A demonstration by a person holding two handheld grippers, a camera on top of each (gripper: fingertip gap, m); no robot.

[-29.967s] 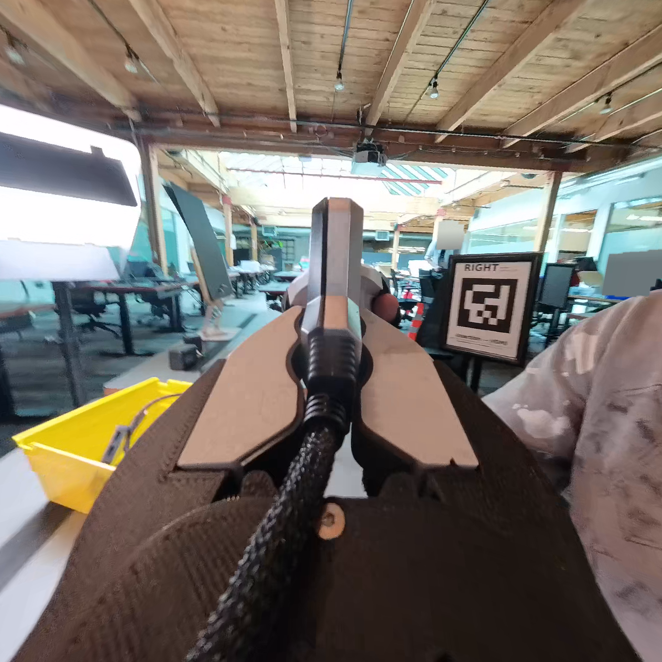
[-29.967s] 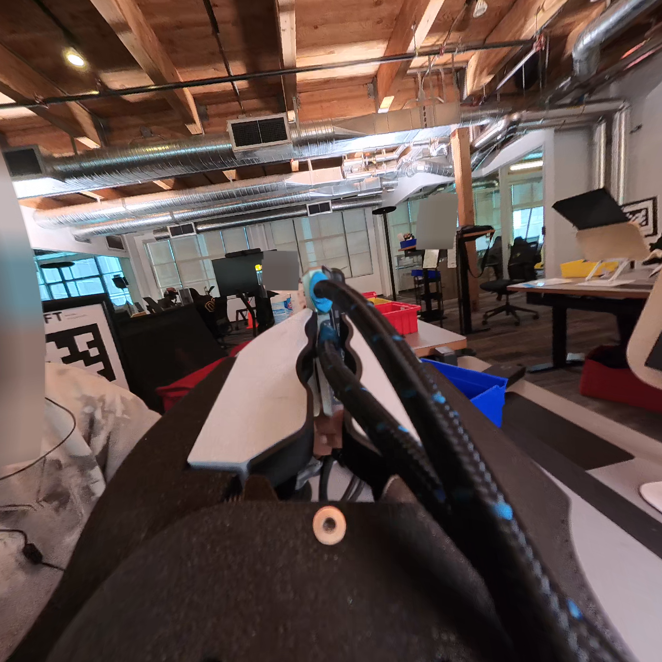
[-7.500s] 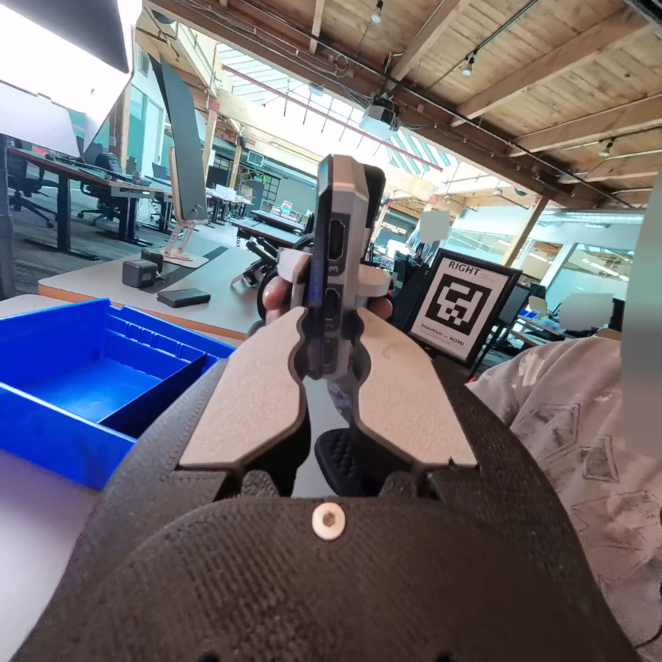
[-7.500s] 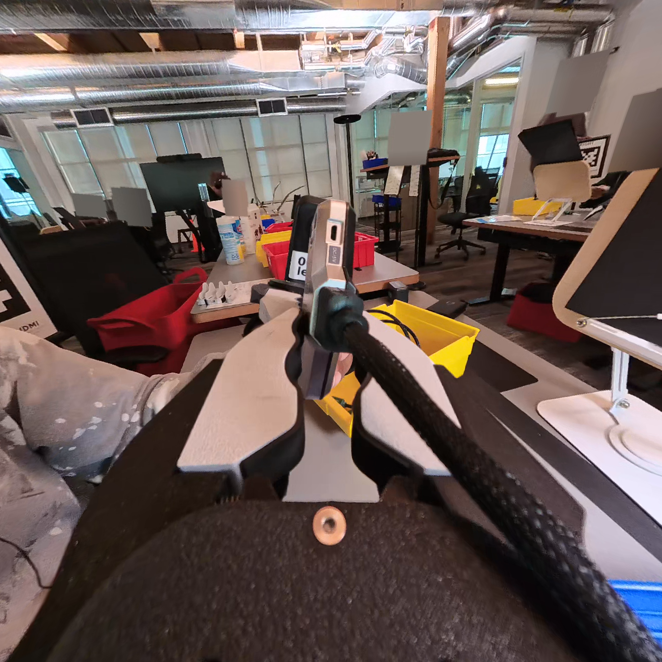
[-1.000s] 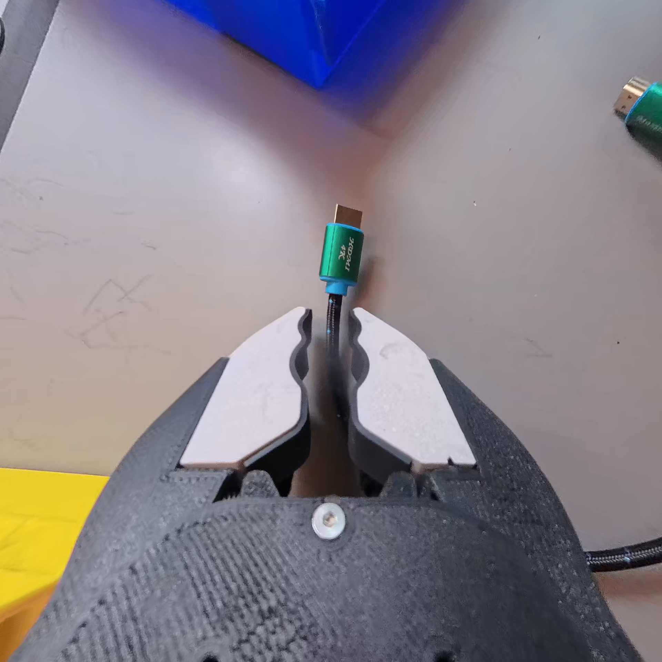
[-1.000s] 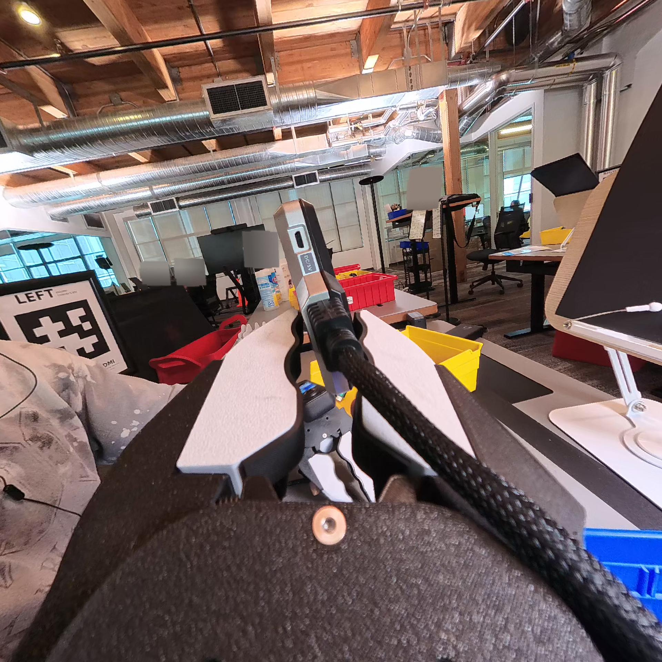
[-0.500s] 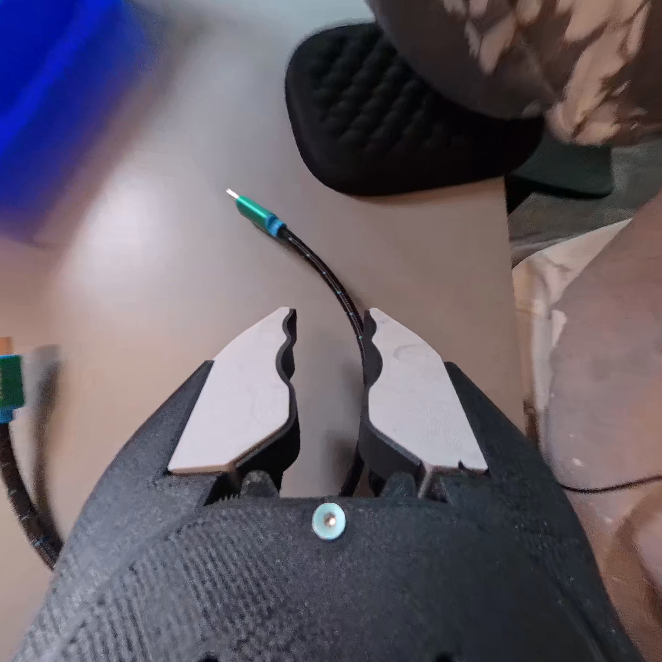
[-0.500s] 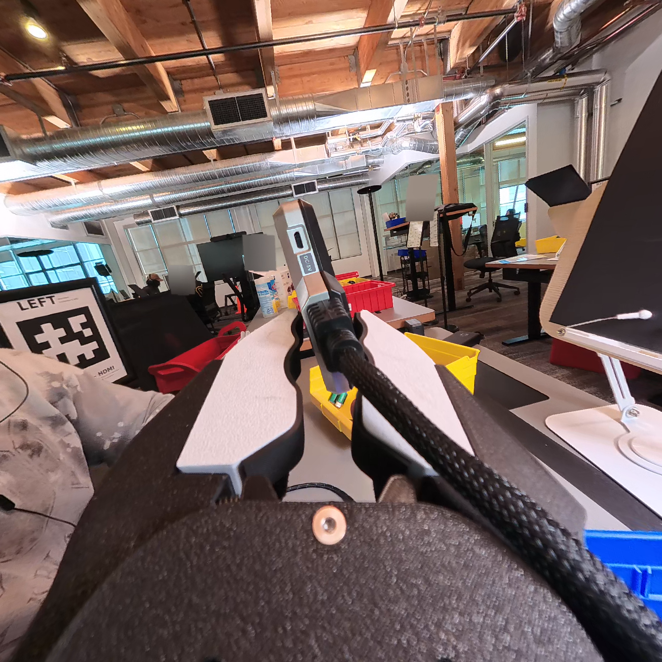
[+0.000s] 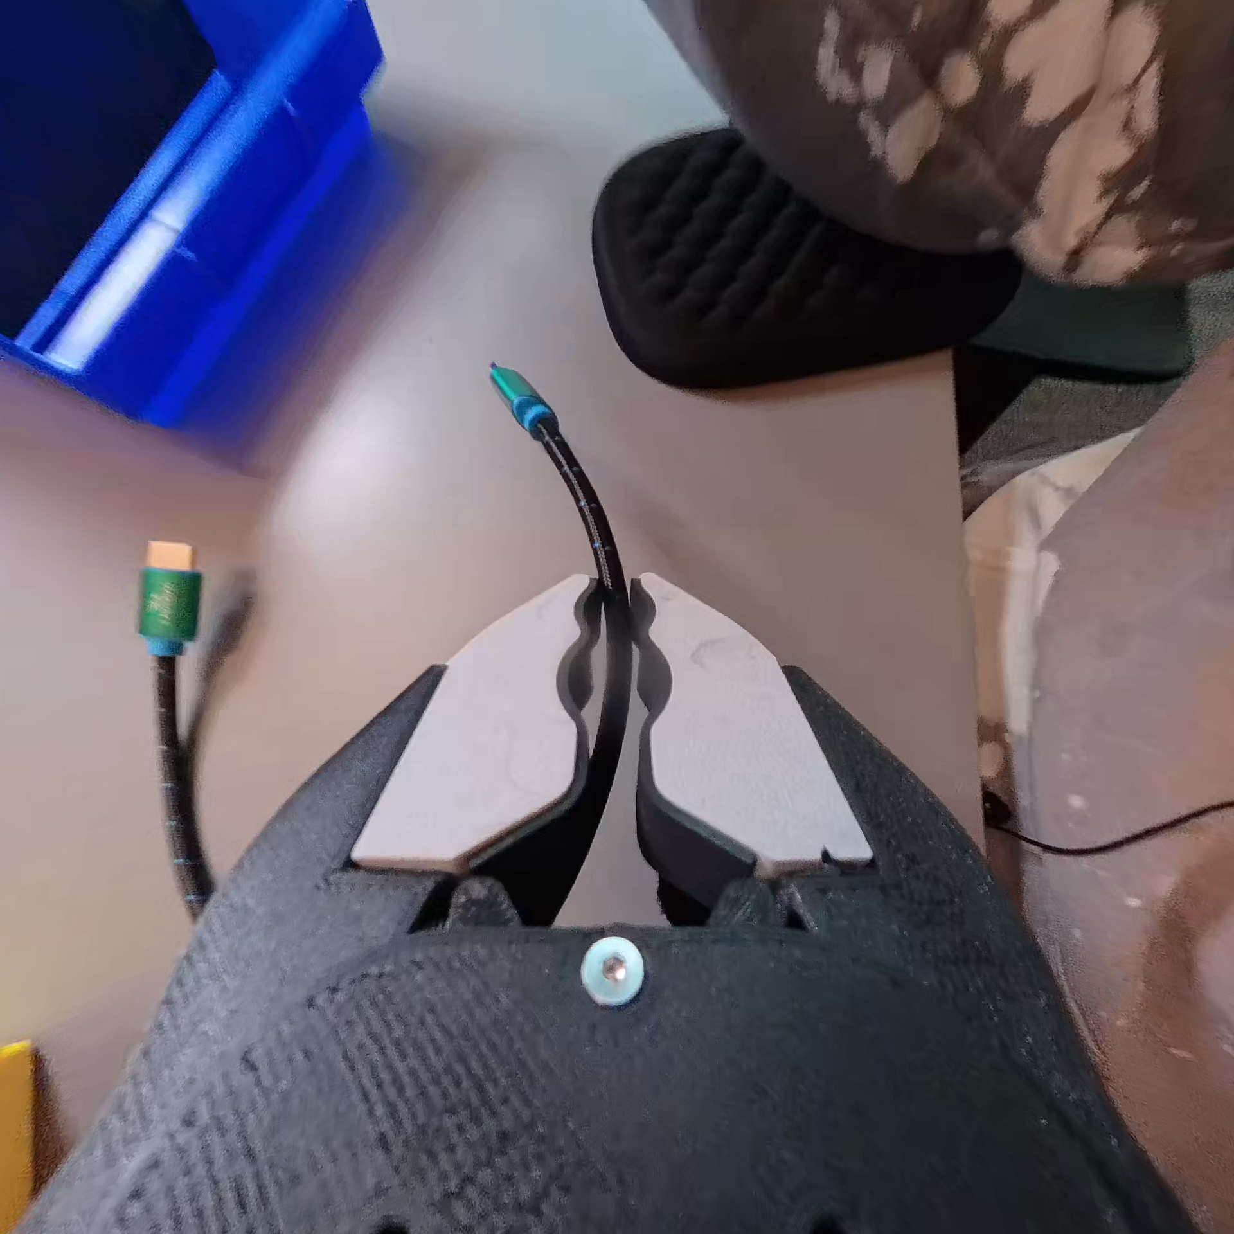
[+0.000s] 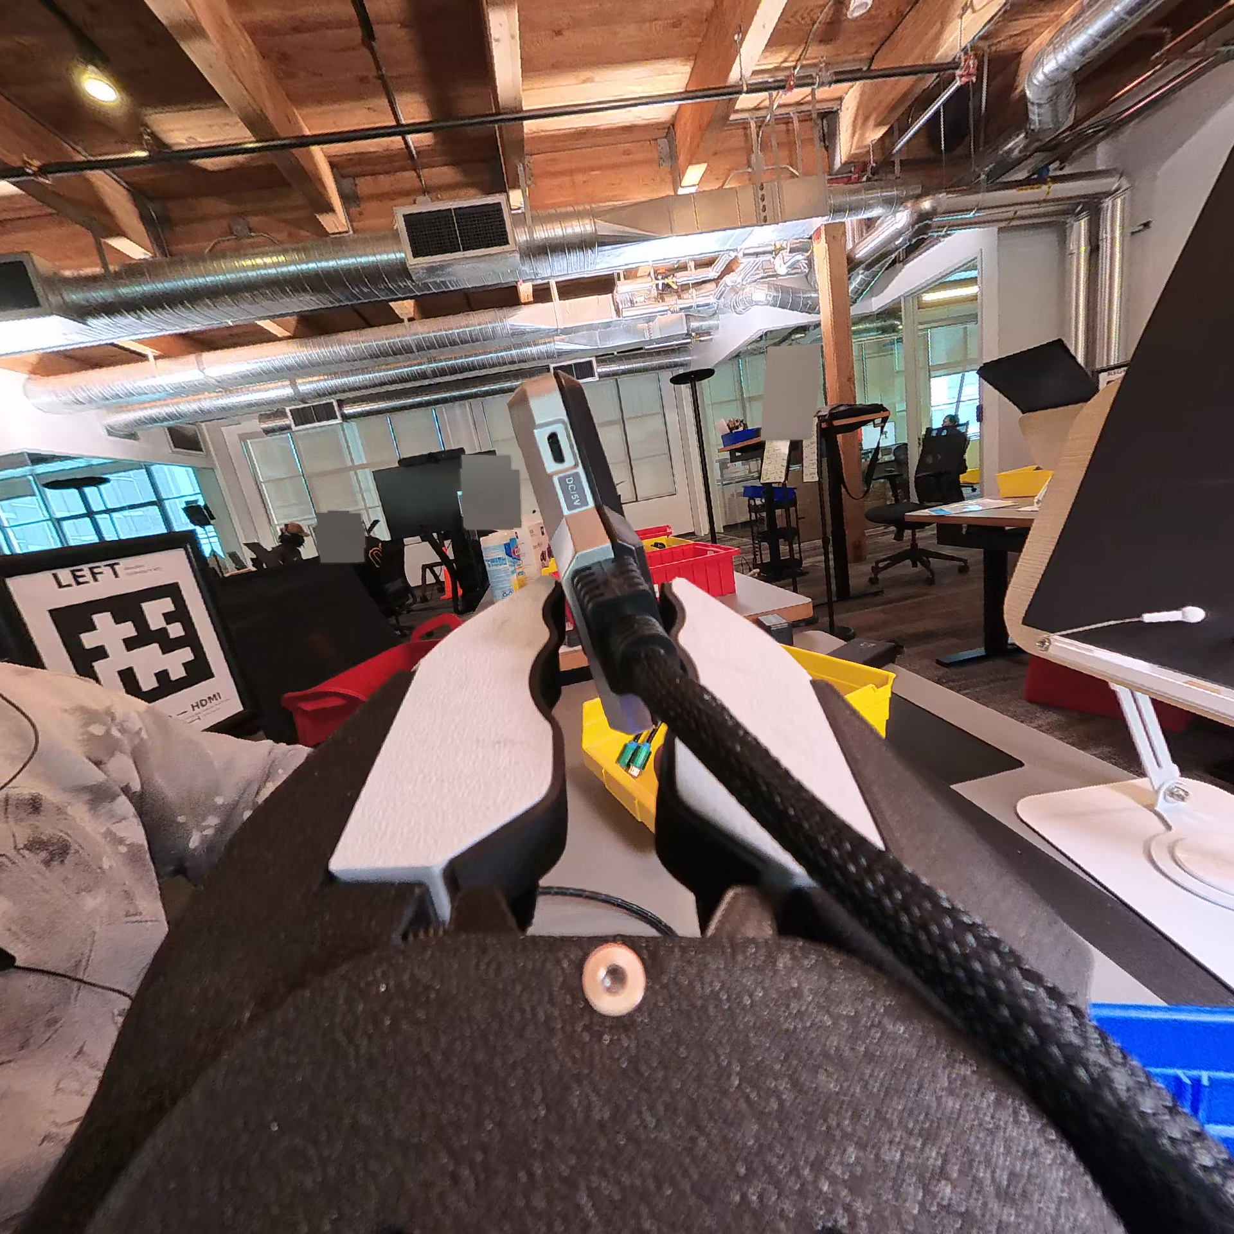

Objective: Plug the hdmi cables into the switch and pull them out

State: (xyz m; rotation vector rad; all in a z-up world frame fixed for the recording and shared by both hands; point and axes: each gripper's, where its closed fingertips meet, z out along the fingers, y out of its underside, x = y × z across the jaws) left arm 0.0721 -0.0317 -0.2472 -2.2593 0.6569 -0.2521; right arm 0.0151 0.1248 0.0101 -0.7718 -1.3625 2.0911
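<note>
Left gripper is pinched on a thin braided hdmi cable, which curves up out of the fingertips to a green plug held above the grey counter — the plug points toward a blue bin at the far left. Another cable with a green, gold-tipped plug lies on the counter off to the left, well apart from the held one, and a black padded rest sits at the counter's edge under a patterned sleeve. Right gripper is clamped on the grey switch, held upright and tilted, with a thick black braided cable plugged into its near edge and trailing back over the gripper. Behind it sits a yellow bin with small green plugs showing — a blue bin corner pokes in at lower right
</note>
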